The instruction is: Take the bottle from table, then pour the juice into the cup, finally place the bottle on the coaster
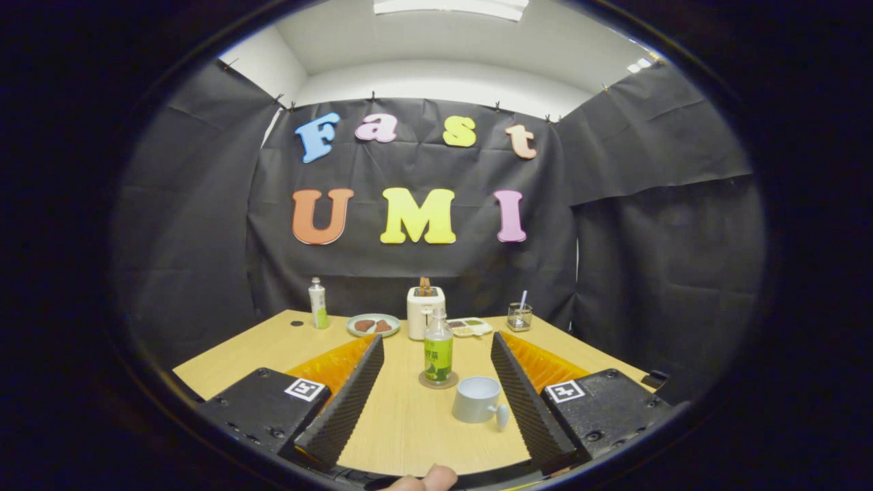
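Black cloth walls close off the booth behind a light wooden worktop [409, 423]. Near its middle, the clear plastic juice bottle with a green label [438, 354] stands upright, long axis vertical and cap pointing up, on a round brown coaster [438, 382]. Just beside the coaster, nearer the camera, sits a pale blue-grey cup [477, 399], mouth up, its handle turned toward the near edge of the worktop. The hand-held gripper [436, 402] has its fingers spread wide, holding nothing; bottle and cup sit in the gap between the fingers, touching neither. Along the far edge stand a second, smaller bottle with a green label [318, 304], a round plate with brown pieces on it [373, 325], a white toaster with a slice sticking up [425, 311], a shallow white tray of food [469, 327] and a dark wire-mesh holder with a straw [520, 316]. A fingertip [430, 479] shows at the near edge.
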A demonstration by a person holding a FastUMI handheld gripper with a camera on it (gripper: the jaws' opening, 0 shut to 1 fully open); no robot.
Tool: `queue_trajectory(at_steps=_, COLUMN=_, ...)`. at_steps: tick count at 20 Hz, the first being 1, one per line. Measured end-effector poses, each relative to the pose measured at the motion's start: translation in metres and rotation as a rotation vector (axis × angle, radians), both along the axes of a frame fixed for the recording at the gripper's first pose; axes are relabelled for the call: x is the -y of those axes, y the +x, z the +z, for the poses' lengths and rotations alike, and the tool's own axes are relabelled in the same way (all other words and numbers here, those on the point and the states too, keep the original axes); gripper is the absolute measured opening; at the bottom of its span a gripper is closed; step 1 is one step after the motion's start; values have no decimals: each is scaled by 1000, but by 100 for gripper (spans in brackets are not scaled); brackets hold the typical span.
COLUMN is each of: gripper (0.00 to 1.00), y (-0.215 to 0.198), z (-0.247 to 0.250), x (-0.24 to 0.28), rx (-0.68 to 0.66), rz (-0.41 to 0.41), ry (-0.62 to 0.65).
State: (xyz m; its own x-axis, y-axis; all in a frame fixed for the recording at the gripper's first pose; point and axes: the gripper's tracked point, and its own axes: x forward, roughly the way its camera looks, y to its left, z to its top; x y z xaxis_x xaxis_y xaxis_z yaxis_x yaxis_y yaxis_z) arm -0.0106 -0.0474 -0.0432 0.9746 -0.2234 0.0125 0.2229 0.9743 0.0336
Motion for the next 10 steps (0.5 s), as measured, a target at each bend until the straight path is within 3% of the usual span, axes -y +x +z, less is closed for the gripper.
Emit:
queue_trajectory(at_steps=5, gripper=100, y=-8, z=3, x=-3, rx=-12, rz=4, ry=-59)
queue_trajectory(at_steps=10, gripper=100, y=-27, z=10, x=9, rx=5, rz=-78, ry=-92)
